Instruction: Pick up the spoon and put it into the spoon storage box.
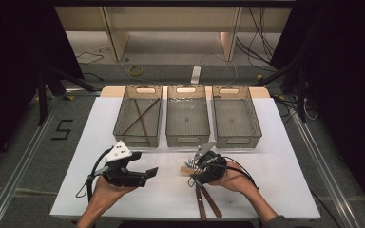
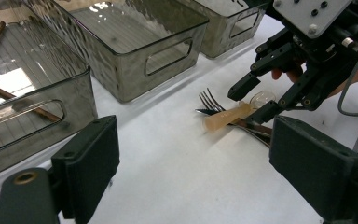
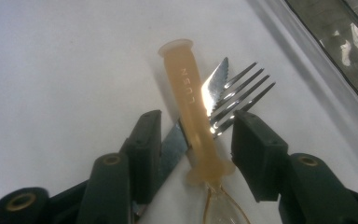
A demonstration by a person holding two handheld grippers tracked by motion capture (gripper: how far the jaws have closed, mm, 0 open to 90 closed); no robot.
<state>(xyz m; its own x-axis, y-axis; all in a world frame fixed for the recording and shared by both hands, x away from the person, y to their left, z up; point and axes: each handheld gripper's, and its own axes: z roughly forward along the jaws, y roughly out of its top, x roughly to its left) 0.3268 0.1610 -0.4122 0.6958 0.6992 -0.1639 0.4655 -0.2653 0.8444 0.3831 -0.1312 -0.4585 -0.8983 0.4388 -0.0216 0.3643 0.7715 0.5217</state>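
A spoon with a translucent tan handle [image 3: 189, 93] and a clear bowl lies on the white table, across a fork [image 3: 242, 93] and a serrated knife [image 3: 214, 84]. My right gripper [image 3: 196, 149] stands astride the spoon handle, jaws open, a gap on each side between pad and handle. In the high view the right gripper [image 1: 193, 170] is near the table's middle front, over the cutlery [image 1: 186, 169]. My left gripper [image 1: 149, 173] hovers to its left, jaws open and nothing between them. The left gripper view shows its own jaws [image 2: 200, 172], the spoon [image 2: 226, 116] and the right gripper [image 2: 254, 101].
Three clear grey bins stand in a row at the back: left [image 1: 137, 140], middle [image 1: 187, 140], right [image 1: 237, 141]. Thin brown sticks [image 1: 140, 116] lie in the left one. Brown wooden handles [image 1: 208, 202] of the knife and fork stretch toward the front edge.
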